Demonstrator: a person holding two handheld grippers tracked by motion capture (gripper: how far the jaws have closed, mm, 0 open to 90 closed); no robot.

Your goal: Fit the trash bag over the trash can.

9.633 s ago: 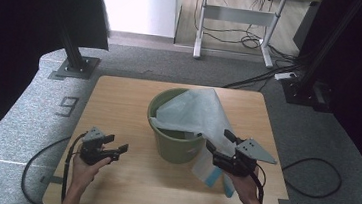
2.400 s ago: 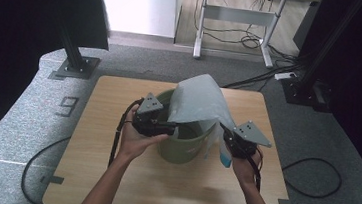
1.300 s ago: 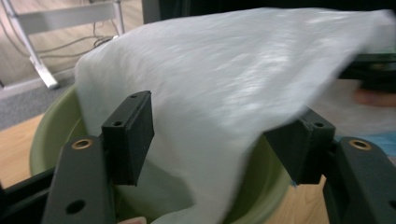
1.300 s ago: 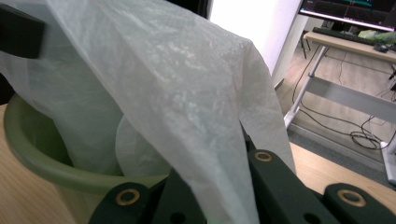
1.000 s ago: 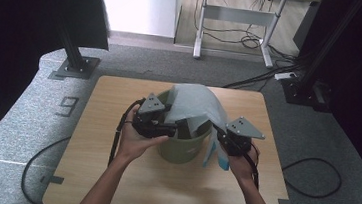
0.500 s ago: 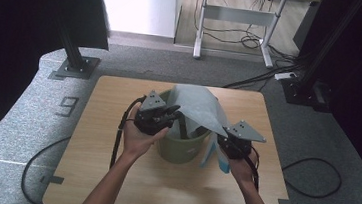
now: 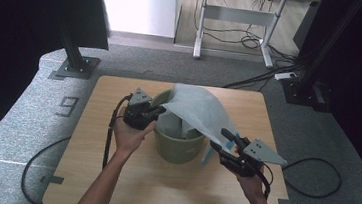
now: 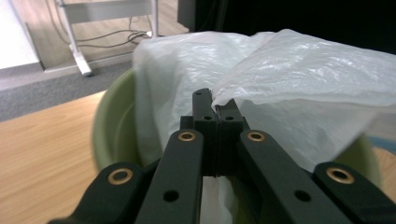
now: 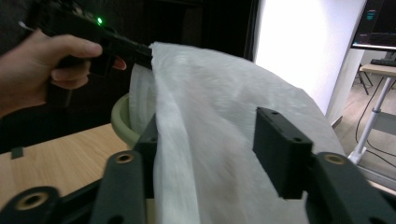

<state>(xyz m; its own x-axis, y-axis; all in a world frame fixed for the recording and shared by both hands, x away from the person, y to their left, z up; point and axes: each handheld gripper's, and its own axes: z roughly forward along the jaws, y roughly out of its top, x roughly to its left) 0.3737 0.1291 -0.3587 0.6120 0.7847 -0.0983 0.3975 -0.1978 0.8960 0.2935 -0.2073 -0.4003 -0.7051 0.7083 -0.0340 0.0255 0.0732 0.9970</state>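
**Left jaws pinch the bag's edge, right jaws spread around it**

Start at the left gripper (image 8: 212,105): its two black fingers are pressed flat together, and a fold of the white plastic bag (image 8: 299,79) is nipped between the tips; they have just been closing, and now the film is caught right at the pads. Directly beyond those tips the bag billows up and away; under and around it curves the pale green bucket (image 8: 109,135), its rim just below the fingers on their left side; further out on that side lies the wooden table (image 8: 42,144).

Over to the right gripper (image 9: 205,140): its fingers stand well apart, having just been opening; the bag (image 9: 224,107) runs up between them, lying against the left finger while the right finger stands clear of the film; no squeeze on it. Past the tips the sheet climbs to the far hand (image 9: 42,65), where the other gripper bites its top corner; the bucket's rim (image 9: 122,116) peeps out just left of the fingers.

From above: the left gripper (image 7: 154,110) sits at the bucket's (image 7: 177,149) left rim; the right gripper (image 7: 225,141) is at the bucket's right side, low on the bag (image 7: 198,111); the bag is stretched between the two, draped over the bucket in the middle of the table (image 7: 111,175).
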